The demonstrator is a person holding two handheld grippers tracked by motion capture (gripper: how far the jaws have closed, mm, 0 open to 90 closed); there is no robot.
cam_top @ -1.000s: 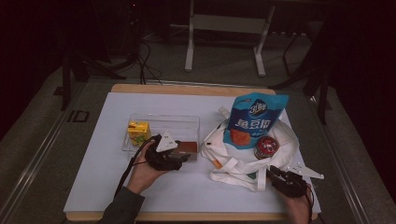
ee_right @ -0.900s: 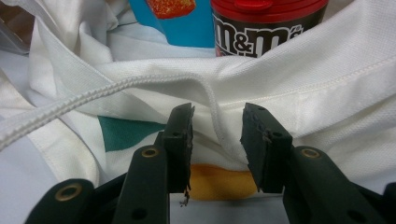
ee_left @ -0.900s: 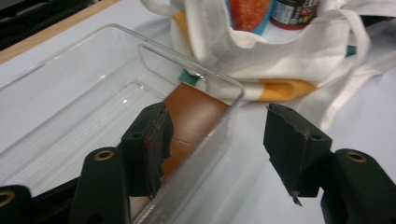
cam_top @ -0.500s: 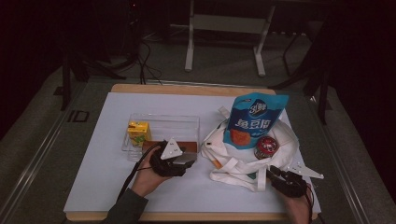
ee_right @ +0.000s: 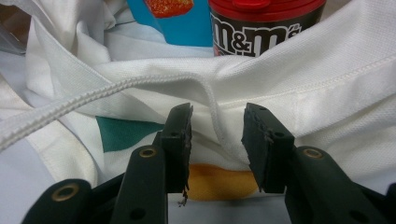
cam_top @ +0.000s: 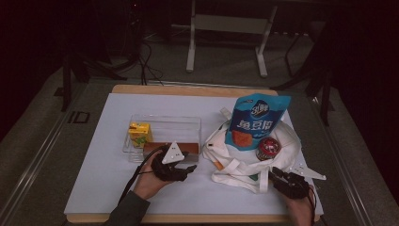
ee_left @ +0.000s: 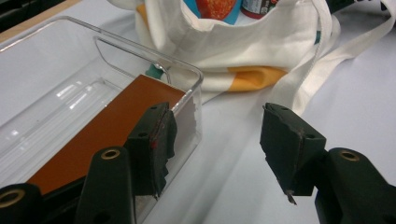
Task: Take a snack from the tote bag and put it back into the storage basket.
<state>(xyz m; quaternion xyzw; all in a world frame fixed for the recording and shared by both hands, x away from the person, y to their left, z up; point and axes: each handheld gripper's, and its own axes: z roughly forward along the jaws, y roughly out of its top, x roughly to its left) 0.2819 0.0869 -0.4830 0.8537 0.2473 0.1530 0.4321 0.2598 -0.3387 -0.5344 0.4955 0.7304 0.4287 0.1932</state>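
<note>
Tongs first: our left tongs [ee_left: 219, 140] stood open at the bench's near edge, one jaw inside the clear tray [ee_left: 140, 56] over the brown slab [ee_left: 107, 135], gripping nothing. That slab ran lengthwise along the tray's near wall, nearest our left hand. Our right tongs [ee_right: 215, 140] gaped half-open around a seam of the white tote bag [cam_top: 244, 165], not pinching it. Beyond stood the blue pouch [cam_top: 256, 122].

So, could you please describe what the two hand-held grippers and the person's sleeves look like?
Both are black. The left hand-held gripper carries a grey three-cornered plate on top and trails a dark cable along a dark sleeve. Up close, its blocky jaws have brass-ringed holes; one pad shows a red mark. The right hand-held gripper looks the same, with ridged pads.
</note>
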